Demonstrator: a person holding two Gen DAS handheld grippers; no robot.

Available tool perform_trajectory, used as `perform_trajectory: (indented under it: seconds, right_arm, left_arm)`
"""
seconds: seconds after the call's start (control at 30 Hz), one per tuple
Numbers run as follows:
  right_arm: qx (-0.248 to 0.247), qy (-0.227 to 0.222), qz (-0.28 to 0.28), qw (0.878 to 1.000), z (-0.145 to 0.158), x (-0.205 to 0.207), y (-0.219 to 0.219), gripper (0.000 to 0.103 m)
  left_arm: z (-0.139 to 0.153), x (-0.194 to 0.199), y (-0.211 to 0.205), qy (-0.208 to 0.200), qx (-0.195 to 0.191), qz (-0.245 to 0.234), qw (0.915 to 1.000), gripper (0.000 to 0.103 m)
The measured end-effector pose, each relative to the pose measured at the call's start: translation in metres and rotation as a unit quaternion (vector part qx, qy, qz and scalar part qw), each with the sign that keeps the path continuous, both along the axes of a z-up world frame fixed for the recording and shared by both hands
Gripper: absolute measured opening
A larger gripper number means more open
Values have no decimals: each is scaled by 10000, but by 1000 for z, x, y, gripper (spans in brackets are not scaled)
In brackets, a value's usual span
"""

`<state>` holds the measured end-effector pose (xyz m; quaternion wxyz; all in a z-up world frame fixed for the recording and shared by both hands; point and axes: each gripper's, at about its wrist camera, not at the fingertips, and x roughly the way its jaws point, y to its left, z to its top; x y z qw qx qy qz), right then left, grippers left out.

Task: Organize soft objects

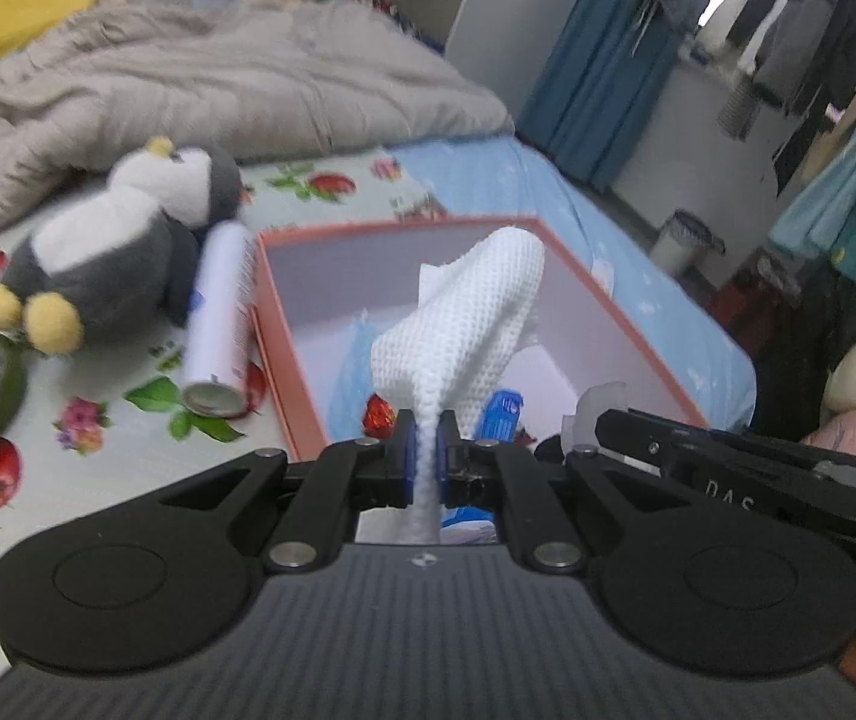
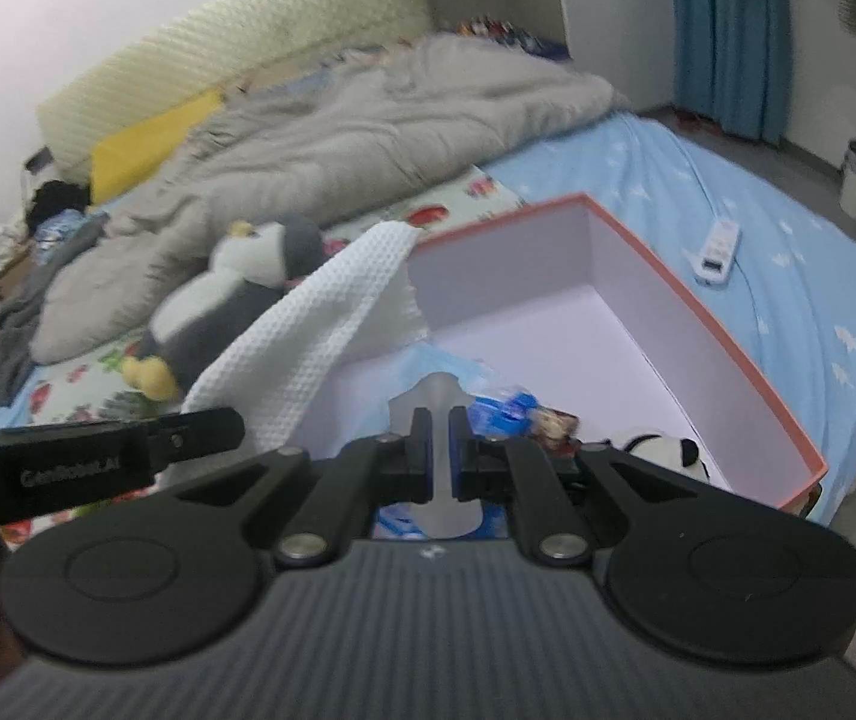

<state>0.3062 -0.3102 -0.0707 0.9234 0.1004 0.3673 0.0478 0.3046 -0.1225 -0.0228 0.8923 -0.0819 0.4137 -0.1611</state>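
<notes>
Left wrist view: left claw (image 1: 425,450) clenched on a white waffle-weave cloth (image 1: 457,324) rising ahead over the pink-rimmed cardboard box (image 1: 619,306). Right claw (image 2: 439,450) pinches a translucent frosted soft piece (image 2: 436,402); grey-and-white plush penguin (image 2: 236,306) lies ahead-left.

Between your left gripper's (image 1: 426,438) blue-padded black jaws you have a white cloth (image 1: 463,324) with a waffle weave. Beyond those jaws, the box (image 1: 637,330) you face has a salmon-orange rim and pale lilac inside walls. Left of the jaws lies a grey-and-white penguin toy (image 1: 122,246) with yellow feet and beak, beside a white spray can (image 1: 221,324), on a pale sheet (image 1: 128,414) printed with red fruit and green leaves. Your right gripper's (image 2: 441,456) jaws pinch something frosted and translucent (image 2: 439,420); beyond them the bedsheet (image 2: 787,252) is light blue with white stars.
</notes>
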Motion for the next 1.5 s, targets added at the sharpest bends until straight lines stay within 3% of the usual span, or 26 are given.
perform_trajectory:
  seconds: [0.33, 0.53, 0.63, 0.73, 0.77, 0.8, 0.83, 1.13, 1.5]
  right_arm:
    - [40, 644, -147, 9978, -54, 44, -22, 9]
    - [148, 796, -205, 9965, -67, 52, -26, 11]
    - [323, 843, -212, 9957, -66, 54, -28, 14]
    - [400, 830, -178, 9956, -61, 52, -29, 16]
    - [385, 797, -201, 9959, -57, 50, -29, 21]
    - [378, 747, -215, 9963, -53, 48, -30, 33]
    - [381, 683, -210, 9967, -49, 46, -30, 37]
    - [280, -134, -230, 9993, 19, 7, -31, 36]
    - [202, -929, -124, 9954, 89, -68, -22, 36]
  left_arm:
    - [-67, 61, -29, 682, 170, -213, 9973, 8]
    - [-81, 72, -35, 815, 224, -279, 9960, 8]
    - [-81, 72, -38, 835, 301, -344, 9955, 14]
    - [-73, 67, -39, 822, 360, -357, 9953, 37]
    - [-68, 64, -39, 772, 372, -367, 9956, 45]
    - [-63, 60, -38, 703, 400, -371, 9960, 46]
    - [-56, 56, -38, 630, 415, -374, 9965, 46]
    - [15, 15, -26, 9, 310, -321, 9990, 46]
    - [93, -72, 1, -680, 194, -178, 9973, 46]
